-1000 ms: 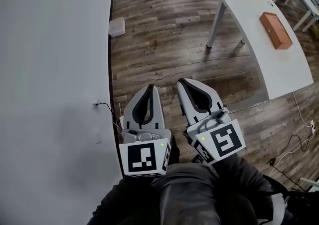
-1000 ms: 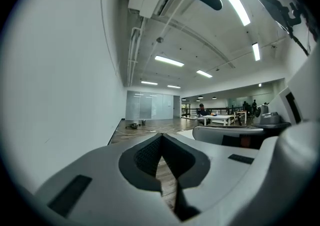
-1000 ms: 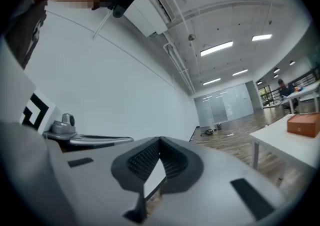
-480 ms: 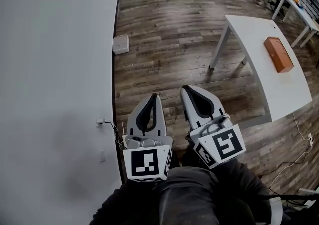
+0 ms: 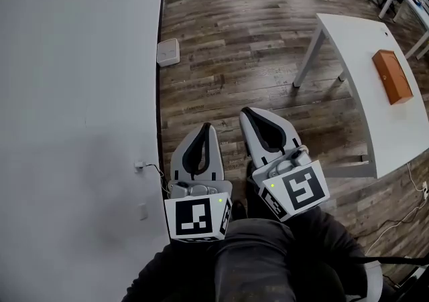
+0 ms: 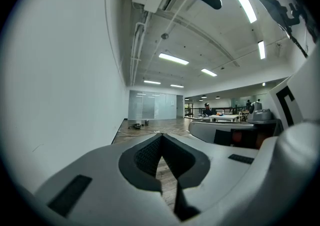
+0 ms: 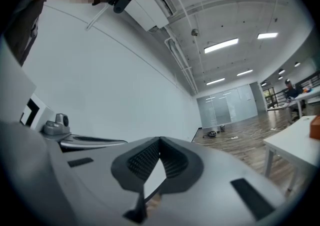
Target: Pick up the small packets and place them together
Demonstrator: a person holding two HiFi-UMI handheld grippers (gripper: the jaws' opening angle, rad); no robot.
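Packets nowhere visible in any view; nearest candidate an orange box (image 5: 392,76) on the white table (image 5: 362,46), too small to tell whether packets or not; lies ahead and to the right of both claws, long axis running away from the person with a slight slant; sits nearer the right gripper (image 5: 247,113) than the left gripper (image 5: 206,126), well apart from both. Jaws of both claws pressed together, nothing between them; held side by side, pointing level over the wooden floor (image 5: 228,33) beside a white wall (image 5: 80,59). Calls, by judgement, for a turn rightward toward the table first. No brand or readable writing anywhere; only black square markers on the gripper cubes.
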